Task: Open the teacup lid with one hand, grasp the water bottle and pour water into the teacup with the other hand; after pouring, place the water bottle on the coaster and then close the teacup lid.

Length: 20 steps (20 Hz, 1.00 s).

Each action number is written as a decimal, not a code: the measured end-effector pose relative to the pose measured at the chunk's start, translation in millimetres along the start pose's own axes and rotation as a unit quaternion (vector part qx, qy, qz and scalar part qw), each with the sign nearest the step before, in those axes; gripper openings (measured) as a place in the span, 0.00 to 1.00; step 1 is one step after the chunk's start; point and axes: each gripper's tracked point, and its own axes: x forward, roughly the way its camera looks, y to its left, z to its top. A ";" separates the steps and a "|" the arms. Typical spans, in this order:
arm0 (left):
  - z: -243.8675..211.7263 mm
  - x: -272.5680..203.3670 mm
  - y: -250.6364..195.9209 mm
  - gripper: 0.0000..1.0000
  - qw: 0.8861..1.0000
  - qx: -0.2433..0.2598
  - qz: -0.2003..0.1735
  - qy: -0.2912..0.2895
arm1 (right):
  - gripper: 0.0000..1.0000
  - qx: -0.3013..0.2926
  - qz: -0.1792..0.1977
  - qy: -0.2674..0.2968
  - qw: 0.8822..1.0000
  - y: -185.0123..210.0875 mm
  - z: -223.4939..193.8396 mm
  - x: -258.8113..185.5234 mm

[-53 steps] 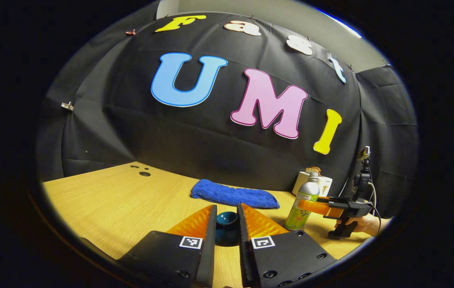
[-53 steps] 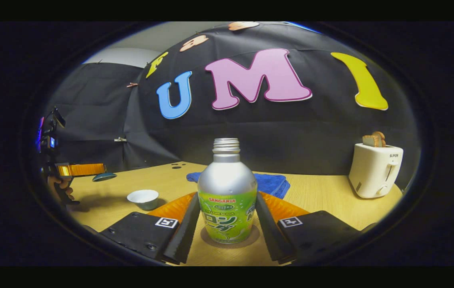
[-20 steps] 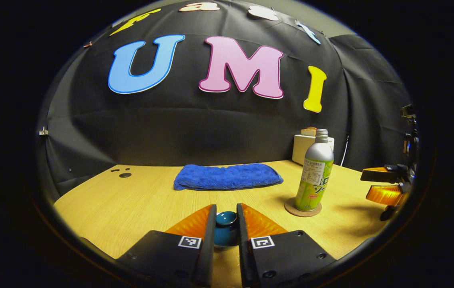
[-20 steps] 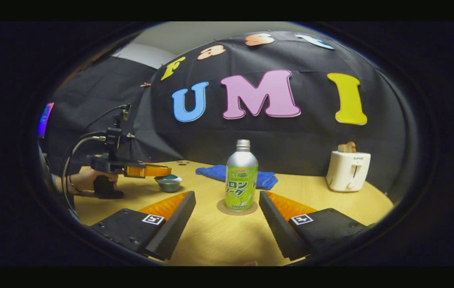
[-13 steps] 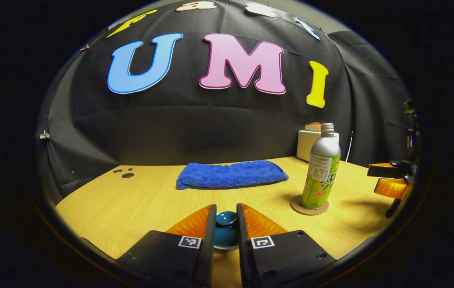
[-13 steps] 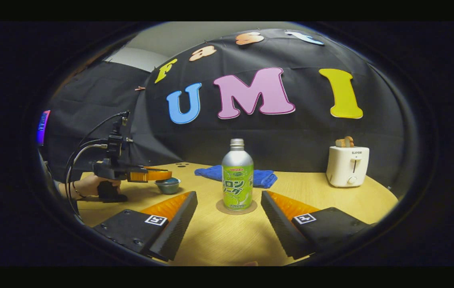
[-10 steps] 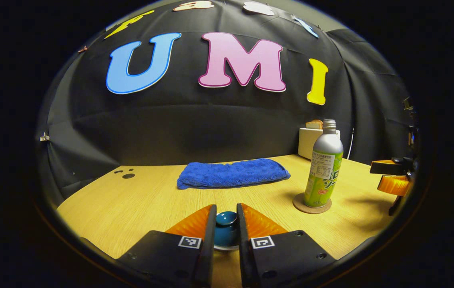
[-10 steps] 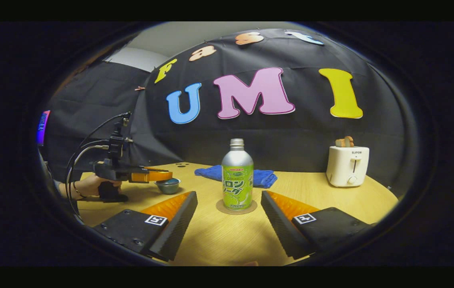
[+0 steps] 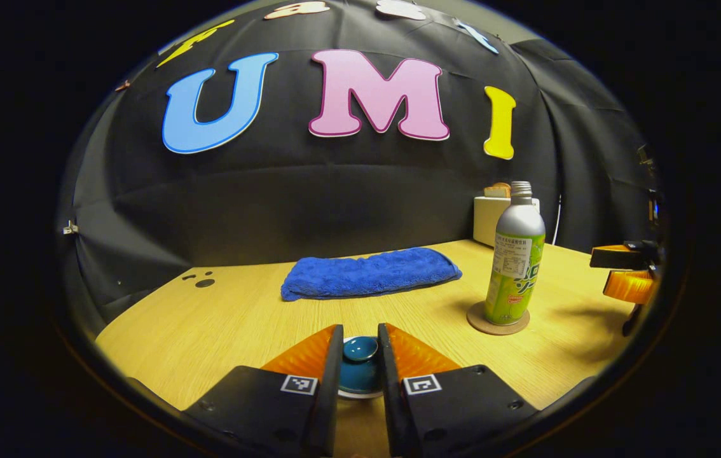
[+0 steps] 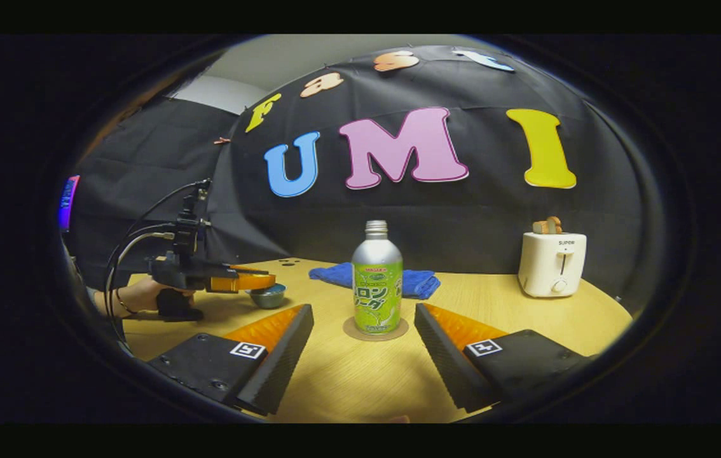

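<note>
At the near edge of the counter [image 9: 220,318], we are setting the teacup lid [image 9: 360,362] back onto the teacup [image 10: 267,296]; we judge this to be the closing step, the last of the task. The water bottle [image 10: 376,280] is standing upright on the coaster [image 10: 376,329], so pouring and placing look done.

Left hand-held gripper [image 9: 359,372]: fingers nearly together, each pressing a side of the lid's knob, so we are grasping the lid. A pale rim is showing just beneath the lid in the left gripper view, which suggests the lid is sitting on or just above the cup; we cannot tell whether it is fully seated. In the right gripper view this gripper is reaching level over the cup, with a hand [image 10: 144,294] on its grip.

Right hand-held gripper [image 10: 363,356]: fingers spread wide, released, holding nothing. It is facing the bottle from well apart.

Next move, as we judge it: let the lid settle, part the left fingers, lift clear without dragging the knob.

Blue towel [image 9: 370,273] and white toaster [image 10: 551,264] are lying idle behind.
</note>
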 end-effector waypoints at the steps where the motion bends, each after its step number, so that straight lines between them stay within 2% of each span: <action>1: -0.6 0.1 1.2 0.35 1.000 0.003 0.003 0.000 | 0.98 0.000 0.000 0.000 1.000 0.2 0.5 0.2; 5: -1.1 -4.0 1.4 0.41 1.000 0.023 0.018 -0.001 | 0.98 0.000 0.000 0.000 1.000 -0.4 0.0 -0.5; 6: 0.7 -6.4 2.1 0.46 0.999 0.028 0.023 -0.003 | 0.98 0.000 0.000 0.000 1.000 -0.3 0.8 0.9; 7: -1.1 -10.3 3.9 0.52 0.999 0.032 0.027 -0.005 | 0.98 0.000 0.000 0.000 1.000 0.4 0.7 1.3; 8: -0.6 -14.5 6.3 0.66 0.999 0.033 0.032 -0.007 | 0.98 0.000 0.000 0.000 1.000 0.9 0.1 0.5; 9: -0.5 -19.4 7.4 0.74 0.999 0.030 0.036 -0.012 | 0.98 0.000 0.000 0.000 1.000 0.0 0.4 0.8; 10: 0.9 -24.5 8.4 0.88 0.999 0.023 0.040 -0.019 | 0.98 0.000 0.000 0.000 1.000 -0.1 0.5 0.4; 11: 2.0 -30.9 8.1 0.92 0.999 0.016 0.040 -0.027 | 0.98 0.000 0.000 0.000 1.000 -0.4 0.6 0.7; 14: 3.0 -44.2 8.6 0.97 0.998 -0.007 0.040 -0.044 | 0.98 -0.001 -0.004 0.000 1.000 -1.1 -0.4 -0.1; 18: 11.2 -63.3 12.9 0.97 0.995 -0.040 0.049 -0.083 | 0.98 0.000 -0.008 0.000 1.000 -2.1 0.8 -0.2; 20: 11.4 -66.3 10.4 0.98 0.994 -0.037 0.047 -0.090 | 0.98 0.000 -0.018 0.000 1.000 -5.6 0.7 -1.1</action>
